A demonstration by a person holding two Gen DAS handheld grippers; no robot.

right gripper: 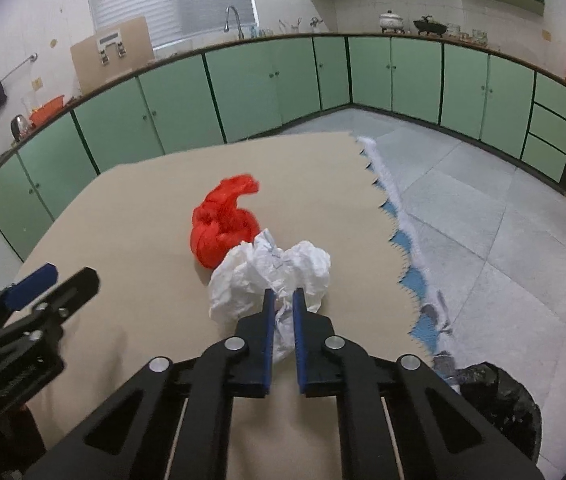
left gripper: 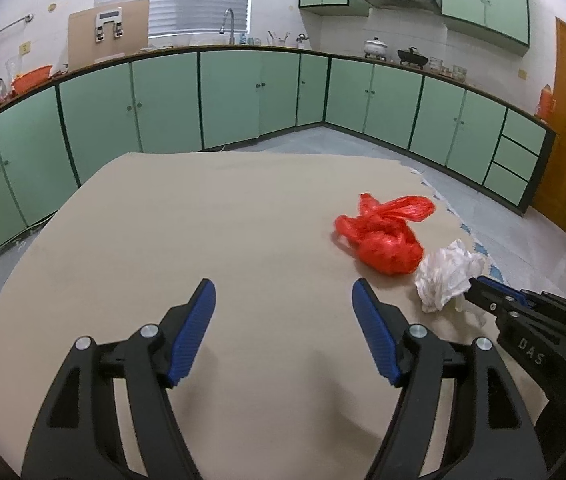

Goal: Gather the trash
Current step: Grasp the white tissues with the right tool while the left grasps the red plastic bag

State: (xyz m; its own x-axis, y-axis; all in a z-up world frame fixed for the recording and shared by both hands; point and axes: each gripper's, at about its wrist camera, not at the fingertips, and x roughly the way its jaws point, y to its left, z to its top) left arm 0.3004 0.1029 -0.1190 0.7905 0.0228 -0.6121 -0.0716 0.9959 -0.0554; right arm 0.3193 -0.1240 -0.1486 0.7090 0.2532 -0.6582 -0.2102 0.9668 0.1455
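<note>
The crumpled white plastic bag point(right gripper: 271, 276) is seen lying on the tan surface point(right gripper: 143, 216), touching the red plastic bag point(right gripper: 223, 228) on its far side, and both pieces of trash are placed near the surface's jagged right edge. The right gripper point(right gripper: 281, 300) is held low over the near side of the white bag, and its jaws are seen drawn nearly together with a fold of the white plastic pinched between them, so the bag is judged to be gripped by a loose flap because a thin, crushed film offers no firmer part to take. A black-lined bin point(right gripper: 499, 404) is glimpsed on the floor just beyond the near right edge of the surface, which is probably why the trash is approached from this side; a short carry to the right would likely be enough. The left gripper point(left gripper: 283, 312) is held clear over bare surface, well apart from both bags, with its jaws spread wide and nothing between them, presumably kept ready for the red bag. A slip of the thin film from the pinch is judged the main risk when the bag is lifted
</note>
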